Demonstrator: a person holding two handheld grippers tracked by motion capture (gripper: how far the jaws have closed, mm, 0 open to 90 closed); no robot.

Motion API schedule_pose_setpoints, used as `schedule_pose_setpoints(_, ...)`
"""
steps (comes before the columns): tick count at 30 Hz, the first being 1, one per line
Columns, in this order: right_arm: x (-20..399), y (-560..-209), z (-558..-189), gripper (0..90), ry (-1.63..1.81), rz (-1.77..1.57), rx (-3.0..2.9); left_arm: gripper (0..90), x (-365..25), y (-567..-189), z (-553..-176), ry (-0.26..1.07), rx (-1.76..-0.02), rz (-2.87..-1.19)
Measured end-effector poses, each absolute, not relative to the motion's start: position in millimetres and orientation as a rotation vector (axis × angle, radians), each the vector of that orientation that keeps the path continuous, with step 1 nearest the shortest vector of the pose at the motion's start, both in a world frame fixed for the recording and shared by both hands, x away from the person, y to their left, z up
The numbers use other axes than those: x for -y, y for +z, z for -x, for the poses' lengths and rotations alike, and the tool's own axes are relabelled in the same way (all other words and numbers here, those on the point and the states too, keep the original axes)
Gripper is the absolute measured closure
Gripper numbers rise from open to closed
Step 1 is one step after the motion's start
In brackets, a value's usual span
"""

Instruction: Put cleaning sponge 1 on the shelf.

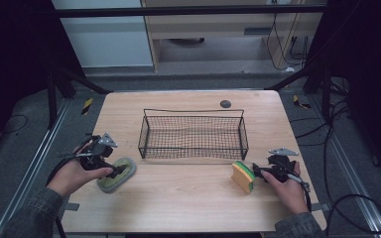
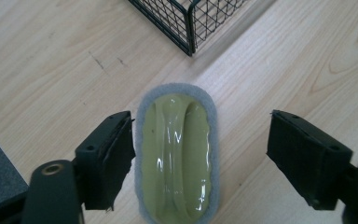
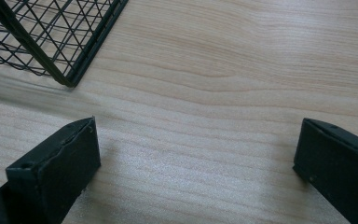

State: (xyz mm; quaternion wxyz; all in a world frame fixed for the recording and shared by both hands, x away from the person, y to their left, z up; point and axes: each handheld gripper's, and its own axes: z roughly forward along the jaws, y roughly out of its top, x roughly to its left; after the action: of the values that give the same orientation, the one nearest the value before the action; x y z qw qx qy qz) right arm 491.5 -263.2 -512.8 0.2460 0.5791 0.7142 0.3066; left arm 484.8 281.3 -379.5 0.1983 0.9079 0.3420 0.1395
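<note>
Fingers (image 2: 107, 158) astride one scrubber (image 2: 177, 154), one sponge (image 1: 243, 177), one basket (image 1: 193, 135)

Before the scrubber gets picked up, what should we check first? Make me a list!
1. Left hand-held gripper is lined up over the green scrubber: ok, it lies between the jaws.
2. Both pads press on the scrubber: not ok, the far jaw stands well apart.
3. Wire basket has room inside: ok.
4. Yellow-green sponge stands away from the scrubber: ok.
5. Right hand-held gripper has nothing between its jaws: ok, jaws apart over bare table.
</note>
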Motion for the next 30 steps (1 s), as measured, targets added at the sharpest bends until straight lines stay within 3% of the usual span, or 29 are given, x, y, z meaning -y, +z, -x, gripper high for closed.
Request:
schedule_pose_setpoints(6, 263.2, -512.8, -491.6, 0.5, 0.836, -1.58, -1.949, 28.8, -280.5, -387.3, -489.8, 0.332, -0.957, -2.642)
schedule_pose_setpoints(16, 263.1, -512.7, -491.6, 0.5, 0.838, -1.582, -1.948, 43.1, -294.7, -399.5, -498.7, 0.305, -1.048, -2.649)
schedule_pose_setpoints(30, 263.1, -512.7, -491.7, 0.5, 0.838, -1.581, -1.949, 44.8, -289.7, -415.9, -509.4, 0.243, -1.126, -2.699)
